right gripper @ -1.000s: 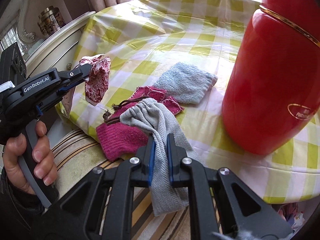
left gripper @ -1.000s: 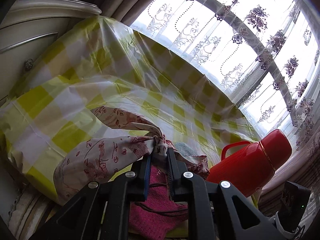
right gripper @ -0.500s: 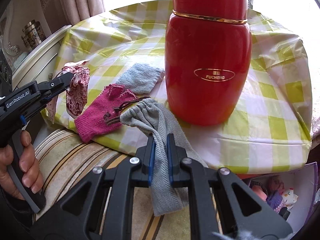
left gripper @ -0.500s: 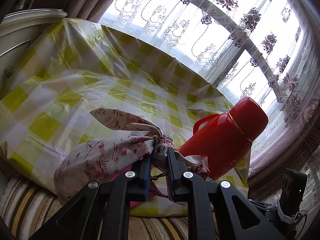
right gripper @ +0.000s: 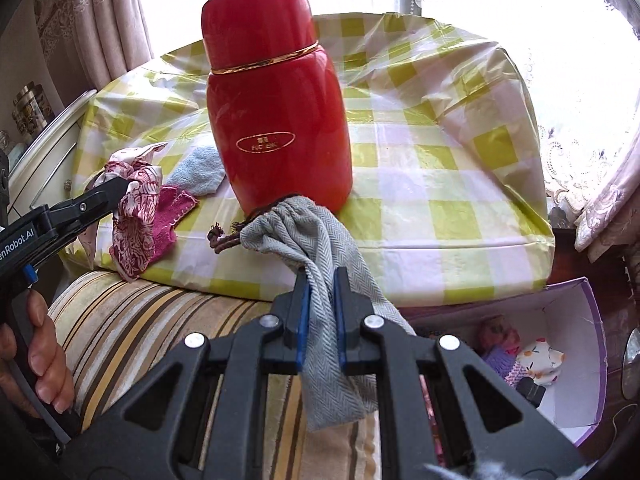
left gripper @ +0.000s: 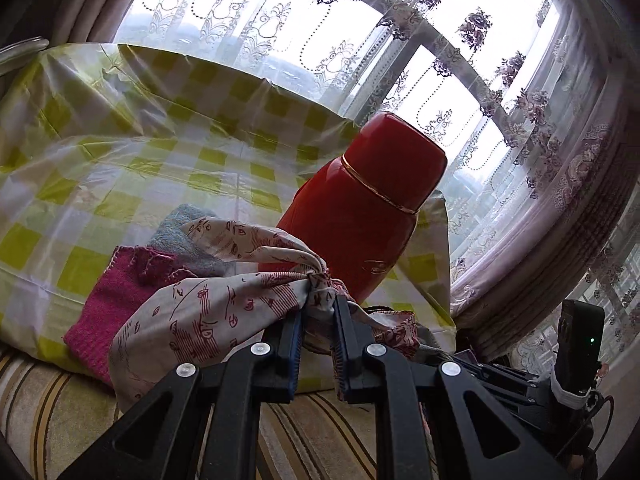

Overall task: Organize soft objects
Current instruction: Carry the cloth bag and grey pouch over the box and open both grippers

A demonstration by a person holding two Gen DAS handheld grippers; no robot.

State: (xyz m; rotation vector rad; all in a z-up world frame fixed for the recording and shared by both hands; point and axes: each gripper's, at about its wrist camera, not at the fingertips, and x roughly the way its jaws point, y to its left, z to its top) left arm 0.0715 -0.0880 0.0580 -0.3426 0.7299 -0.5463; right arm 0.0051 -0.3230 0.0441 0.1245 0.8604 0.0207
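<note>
My left gripper (left gripper: 318, 305) is shut on a cream scarf with red print (left gripper: 208, 312), which hangs off the table's front edge; the right wrist view shows that scarf (right gripper: 134, 216) dangling from the left gripper (right gripper: 124, 188). My right gripper (right gripper: 320, 280) is shut on a grey herringbone drawstring pouch (right gripper: 320, 256), held in front of the table with its brown cord loose. On the table lie a magenta knitted cloth (left gripper: 120, 292) and a light blue cloth (right gripper: 200, 174).
A tall red flask (right gripper: 276, 120) stands on the yellow-checked tablecloth (right gripper: 440, 152), just behind the pouch. A striped cushion (right gripper: 152, 320) sits below the table edge. At the lower right an open box (right gripper: 576, 360) with purple edges holds soft toys. Lace curtains hang behind.
Both grippers have drawn back from the table and swung right, each keeping hold of its cloth. The flask now looks smaller and farther, and the box has come into view.
</note>
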